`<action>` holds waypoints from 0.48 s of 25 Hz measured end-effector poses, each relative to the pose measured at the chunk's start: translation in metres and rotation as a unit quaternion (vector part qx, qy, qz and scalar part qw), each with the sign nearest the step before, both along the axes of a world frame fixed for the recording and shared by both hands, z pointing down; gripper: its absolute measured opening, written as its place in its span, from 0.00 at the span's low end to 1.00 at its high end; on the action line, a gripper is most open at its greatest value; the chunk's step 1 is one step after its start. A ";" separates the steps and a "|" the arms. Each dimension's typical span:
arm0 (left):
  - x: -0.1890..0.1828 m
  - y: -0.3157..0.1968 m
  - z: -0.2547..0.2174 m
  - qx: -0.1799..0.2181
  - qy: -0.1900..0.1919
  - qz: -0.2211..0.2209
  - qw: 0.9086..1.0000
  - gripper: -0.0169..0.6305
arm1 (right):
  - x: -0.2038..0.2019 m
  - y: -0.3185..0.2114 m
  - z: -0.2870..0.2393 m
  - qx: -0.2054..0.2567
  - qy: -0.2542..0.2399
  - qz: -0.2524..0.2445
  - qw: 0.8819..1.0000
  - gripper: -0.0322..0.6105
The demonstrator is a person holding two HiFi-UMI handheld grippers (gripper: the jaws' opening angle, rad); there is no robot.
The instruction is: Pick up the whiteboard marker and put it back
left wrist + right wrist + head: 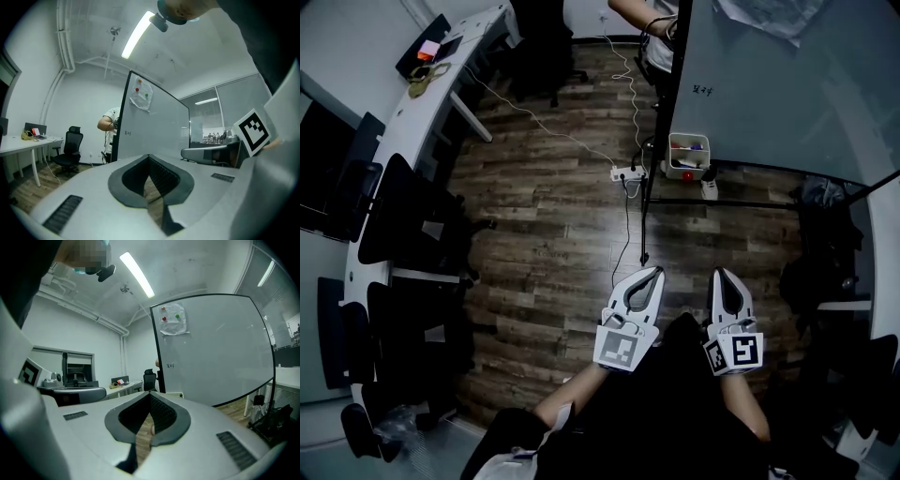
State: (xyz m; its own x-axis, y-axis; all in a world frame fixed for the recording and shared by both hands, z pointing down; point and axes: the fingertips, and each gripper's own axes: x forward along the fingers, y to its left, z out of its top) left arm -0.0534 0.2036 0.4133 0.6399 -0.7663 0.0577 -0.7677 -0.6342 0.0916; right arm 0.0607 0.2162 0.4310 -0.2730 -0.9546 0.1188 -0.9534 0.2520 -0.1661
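Nothing was done yet: the left hand-held gripper and the right hand-held gripper were both closed and empty. The marker probably sat in the bin at twelve o'clock, by the whiteboard.

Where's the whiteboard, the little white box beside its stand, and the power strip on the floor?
whiteboard (769,84), head view, on its bare grey writing surface.
white box (675,156), head view, on its left wall.
power strip (628,172), head view, on the middle of its white body.
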 end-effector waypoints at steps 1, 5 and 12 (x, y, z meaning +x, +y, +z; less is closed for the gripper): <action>-0.001 -0.001 0.000 0.000 0.001 0.002 1.000 0.04 | 0.000 0.000 0.001 -0.002 0.000 0.002 1.000 0.07; -0.002 -0.009 0.005 -0.007 0.004 0.003 1.000 0.04 | -0.001 -0.005 0.005 -0.006 -0.001 0.004 1.000 0.07; 0.007 -0.031 0.008 -0.006 0.000 0.004 1.000 0.04 | 0.005 -0.032 0.011 -0.008 -0.009 -0.003 1.000 0.07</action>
